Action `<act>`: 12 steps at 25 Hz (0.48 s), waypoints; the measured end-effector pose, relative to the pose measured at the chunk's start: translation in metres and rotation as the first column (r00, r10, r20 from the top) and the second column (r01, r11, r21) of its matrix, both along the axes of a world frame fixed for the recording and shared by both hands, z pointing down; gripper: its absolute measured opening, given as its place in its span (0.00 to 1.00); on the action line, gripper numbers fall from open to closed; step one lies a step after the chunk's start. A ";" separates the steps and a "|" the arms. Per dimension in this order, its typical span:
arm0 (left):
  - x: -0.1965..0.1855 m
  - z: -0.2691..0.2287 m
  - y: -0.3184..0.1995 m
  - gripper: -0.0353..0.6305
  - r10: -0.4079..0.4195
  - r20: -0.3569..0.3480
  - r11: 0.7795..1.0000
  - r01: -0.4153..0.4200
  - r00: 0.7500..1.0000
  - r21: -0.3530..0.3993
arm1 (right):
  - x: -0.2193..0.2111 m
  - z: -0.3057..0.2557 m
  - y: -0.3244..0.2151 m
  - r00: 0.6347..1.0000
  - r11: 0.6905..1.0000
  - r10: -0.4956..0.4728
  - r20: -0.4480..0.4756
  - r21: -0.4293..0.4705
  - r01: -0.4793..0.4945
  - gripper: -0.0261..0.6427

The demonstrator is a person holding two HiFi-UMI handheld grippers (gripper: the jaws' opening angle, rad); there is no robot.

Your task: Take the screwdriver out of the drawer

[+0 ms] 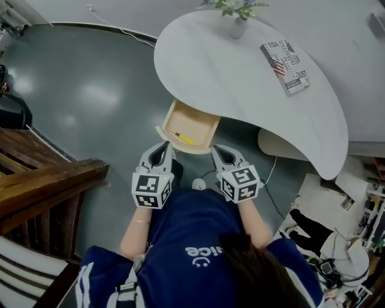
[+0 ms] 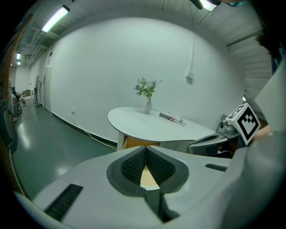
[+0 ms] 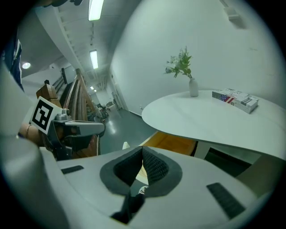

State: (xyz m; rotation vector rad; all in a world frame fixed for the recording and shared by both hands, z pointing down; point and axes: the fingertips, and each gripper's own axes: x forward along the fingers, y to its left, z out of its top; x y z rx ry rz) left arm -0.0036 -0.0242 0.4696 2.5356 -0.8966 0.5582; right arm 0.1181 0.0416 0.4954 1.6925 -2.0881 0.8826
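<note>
The wooden drawer (image 1: 194,122) stands pulled out from under the white oval table (image 1: 228,66). A yellow-handled screwdriver (image 1: 183,138) lies inside near its front wall. My left gripper (image 1: 165,146) hovers just short of the drawer's front left corner, its jaws shut with nothing between them. My right gripper (image 1: 215,149) hangs beside the drawer's front right corner, also shut and empty. In the left gripper view the pads (image 2: 134,164) meet at the tips, with the drawer (image 2: 134,143) ahead. The right gripper view shows the drawer (image 3: 172,143) beyond its closed pads (image 3: 154,166).
A boxed book (image 1: 285,67) and a vase of flowers (image 1: 238,17) stand on the table. Wooden stair rails (image 1: 48,180) lie at the left. A cable (image 1: 120,30) runs along the grey floor by the wall. Clutter (image 1: 337,240) sits at the lower right.
</note>
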 end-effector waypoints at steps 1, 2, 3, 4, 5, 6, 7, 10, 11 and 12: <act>-0.002 0.002 -0.007 0.06 0.014 0.002 1.000 -0.014 1.000 -0.006 | -0.004 0.003 -0.007 1.000 1.000 -0.005 -0.002 -0.014 0.005 0.05; -0.004 0.003 -0.013 0.06 0.026 0.004 1.000 -0.026 1.000 -0.012 | -0.009 0.006 -0.013 1.000 1.000 -0.009 -0.004 -0.030 0.009 0.05; -0.006 0.004 -0.019 0.06 0.036 0.003 0.999 -0.036 0.999 -0.018 | -0.013 0.009 -0.019 1.000 0.999 -0.013 -0.006 -0.046 0.012 0.05; -0.008 0.005 -0.025 0.06 0.045 0.000 0.999 -0.045 0.999 -0.024 | -0.016 0.013 -0.025 1.000 0.998 -0.017 -0.011 -0.061 0.017 0.05; -0.010 0.007 -0.032 0.06 0.053 -0.004 0.998 -0.053 0.999 -0.028 | -0.019 0.016 -0.031 1.000 0.997 -0.024 -0.018 -0.075 0.022 0.05; -0.011 0.008 -0.040 0.06 0.062 -0.006 0.998 -0.063 0.998 -0.030 | -0.021 0.020 -0.038 0.999 0.996 -0.032 -0.029 -0.087 0.029 0.05; -0.012 0.009 -0.047 0.06 0.073 -0.007 0.997 -0.073 0.997 -0.032 | -0.023 0.023 -0.044 0.998 0.994 -0.042 -0.043 -0.099 0.038 0.05; -0.017 0.012 -0.065 0.06 0.107 -0.014 0.994 -0.107 0.994 -0.038 | -0.030 0.031 -0.059 0.994 0.989 -0.072 -0.076 -0.137 0.061 0.05; -0.019 0.013 -0.070 0.06 0.119 -0.016 0.992 -0.119 0.993 -0.040 | -0.033 0.033 -0.063 0.994 0.987 -0.080 -0.078 -0.149 0.068 0.05; -0.020 0.014 -0.075 0.06 0.131 -0.017 0.990 -0.132 0.991 -0.043 | -0.036 0.036 -0.067 0.993 0.984 -0.089 -0.077 -0.160 0.076 0.05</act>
